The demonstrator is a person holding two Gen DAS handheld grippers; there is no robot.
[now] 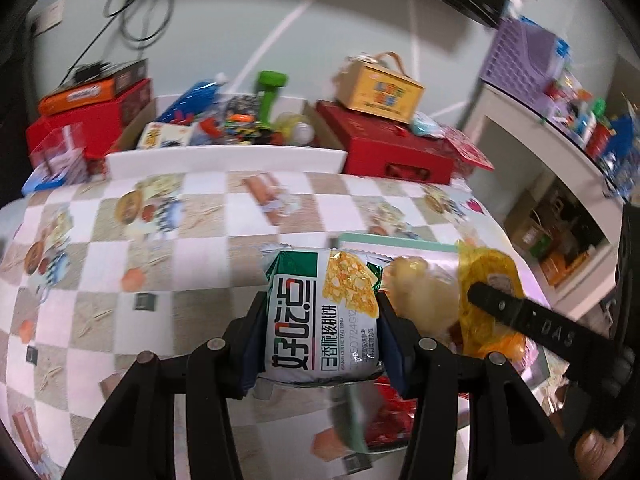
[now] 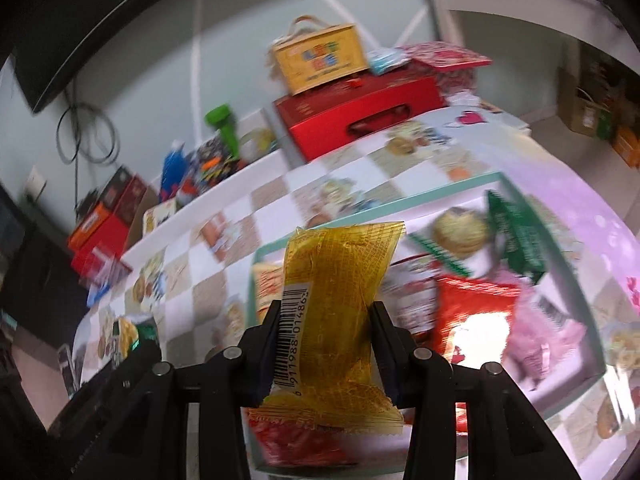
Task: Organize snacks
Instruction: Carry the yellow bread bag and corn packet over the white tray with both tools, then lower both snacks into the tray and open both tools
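My left gripper (image 1: 320, 316) is shut on a white and green snack packet (image 1: 322, 316) with Chinese print, held above the checked tablecloth (image 1: 160, 240). My right gripper (image 2: 325, 320) is shut on a clear yellow snack packet (image 2: 332, 304) with a barcode, held above a mint-rimmed tray (image 2: 440, 194). The tray holds a red packet (image 2: 476, 320), a pink packet (image 2: 540, 340), a green packet (image 2: 516, 236) and a round pastry (image 2: 460, 230). In the left wrist view the tray (image 1: 400, 242) lies to the right, with the yellow packet (image 1: 488, 304) and a finger of the right gripper (image 1: 520, 312) over it.
A white box (image 1: 224, 160) of mixed snacks stands at the table's far edge. Red gift boxes (image 1: 396, 148) with a yellow carton (image 1: 380, 92) on top stand beside it; more red boxes (image 1: 88, 120) stand at the far left. A white shelf (image 1: 560, 152) with a purple basket (image 1: 524, 56) stands right.
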